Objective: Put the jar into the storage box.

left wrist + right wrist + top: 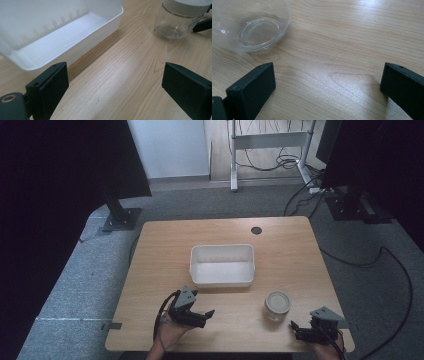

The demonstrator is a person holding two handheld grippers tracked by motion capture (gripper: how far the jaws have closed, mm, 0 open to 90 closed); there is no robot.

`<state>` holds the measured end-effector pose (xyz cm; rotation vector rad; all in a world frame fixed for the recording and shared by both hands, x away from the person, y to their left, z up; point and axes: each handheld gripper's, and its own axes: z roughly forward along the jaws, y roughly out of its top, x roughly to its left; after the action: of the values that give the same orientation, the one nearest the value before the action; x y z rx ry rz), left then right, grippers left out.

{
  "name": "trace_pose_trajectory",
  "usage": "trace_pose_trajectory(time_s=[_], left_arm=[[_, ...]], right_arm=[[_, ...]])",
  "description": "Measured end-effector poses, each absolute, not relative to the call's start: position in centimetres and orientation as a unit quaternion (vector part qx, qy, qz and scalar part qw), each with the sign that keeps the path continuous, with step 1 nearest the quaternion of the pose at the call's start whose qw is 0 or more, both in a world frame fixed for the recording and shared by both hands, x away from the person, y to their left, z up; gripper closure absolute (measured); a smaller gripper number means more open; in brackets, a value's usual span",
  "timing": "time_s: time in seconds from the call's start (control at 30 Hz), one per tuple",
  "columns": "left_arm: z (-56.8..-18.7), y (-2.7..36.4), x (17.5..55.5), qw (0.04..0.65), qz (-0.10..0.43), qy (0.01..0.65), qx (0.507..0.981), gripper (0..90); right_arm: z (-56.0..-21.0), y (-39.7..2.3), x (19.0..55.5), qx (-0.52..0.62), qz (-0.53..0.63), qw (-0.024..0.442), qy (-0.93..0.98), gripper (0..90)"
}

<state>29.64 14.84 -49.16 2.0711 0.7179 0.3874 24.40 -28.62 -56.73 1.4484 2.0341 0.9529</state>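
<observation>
tub (222,265) mid-table (285,245) | jar (277,305) right-front of tub | left claw (202,316) before tub | right claw (300,330) right of jar

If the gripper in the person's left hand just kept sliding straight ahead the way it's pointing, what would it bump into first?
Probably nothing at once: the left gripper faces bare table, open. Its line runs between the white tub and the glass jar; the tub's corner looks nearer, but depth is unclear.
</observation>
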Motion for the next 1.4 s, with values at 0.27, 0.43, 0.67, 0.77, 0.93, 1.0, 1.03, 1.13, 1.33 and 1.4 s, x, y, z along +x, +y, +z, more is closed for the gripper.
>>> trace_pose_trajectory(time_s=[0.27,0.43,0.67,0.77,0.93,1.0,1.03,1.13,1.33,1.4], left_arm=[[-49.1,12.7,29.7,0.445,0.158,0.277,0.837,6.6],[-49.3,11.7,29.8,0.448,0.153,0.272,0.838,6.5],[-49.4,10.0,29.7,0.445,0.160,0.260,0.842,5.9],[-49.5,9.3,29.8,0.445,0.158,0.259,0.842,5.9],[-49.9,8.0,29.7,0.442,0.154,0.256,0.846,5.4],[-50.0,7.5,29.6,0.440,0.155,0.254,0.848,5.0],[-50.1,7.2,29.6,0.439,0.155,0.252,0.848,5.0],[-50.2,6.5,29.6,0.442,0.151,0.251,0.848,4.4],[-50.3,5.2,29.7,0.444,0.149,0.249,0.848,3.6],[-50.3,4.7,29.7,0.445,0.150,0.245,0.848,3.5]], right_arm=[[-56.7,-28.6,24.4,0.527,0.347,0.232,0.740,0.0],[-56.7,-28.6,24.4,0.527,0.347,0.232,0.740,0.0],[-56.7,-28.6,24.4,0.527,0.347,0.232,0.740,0.0],[-56.7,-28.6,24.4,0.527,0.347,0.232,0.740,0.0],[-56.7,-28.6,24.4,0.526,0.348,0.232,0.741,0.0],[-56.7,-28.6,24.4,0.525,0.348,0.232,0.741,0.0],[-56.7,-28.6,24.4,0.525,0.348,0.232,0.741,0.0],[-56.7,-28.7,24.4,0.525,0.348,0.232,0.741,0.0],[-56.7,-28.7,24.4,0.525,0.348,0.232,0.741,0.0],[-56.7,-28.6,24.4,0.525,0.348,0.232,0.741,0.0]])
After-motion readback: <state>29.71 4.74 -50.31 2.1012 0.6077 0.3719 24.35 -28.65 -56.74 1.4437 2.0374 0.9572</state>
